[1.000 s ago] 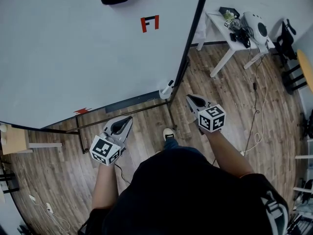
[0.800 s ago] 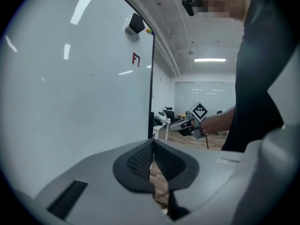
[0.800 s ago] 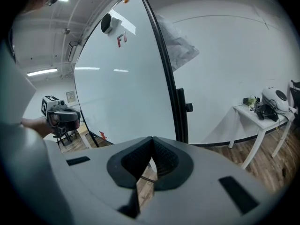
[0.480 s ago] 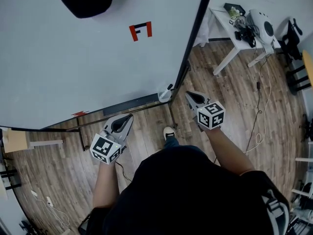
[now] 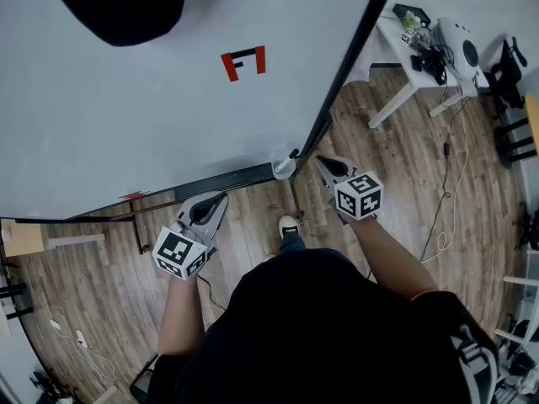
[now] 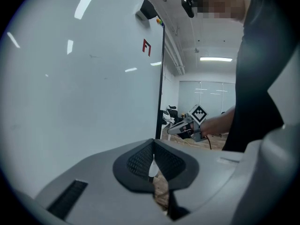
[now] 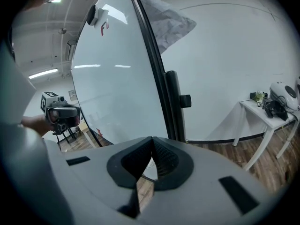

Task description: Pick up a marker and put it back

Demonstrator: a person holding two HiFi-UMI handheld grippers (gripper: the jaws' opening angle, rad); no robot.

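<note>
Both grippers have drawn closer to the whiteboard [image 5: 168, 124] since the earlier frames. The right gripper [image 5: 322, 162] now has its tip just beside the small white cup [image 5: 283, 172] at the board's bottom right corner; whether it touches the cup I cannot tell. The marker [image 5: 292, 153] stands tilted in that cup, dark end up, with neither gripper on it. The right gripper's jaws are clenched together with nothing between them. The left gripper [image 5: 217, 200] hangs well to the left, below the board's lower edge and over the wooden floor [image 5: 253, 217], its jaws likewise pressed together and empty. A red-and-black mark [image 5: 243, 61] sits on the board's face.
</note>
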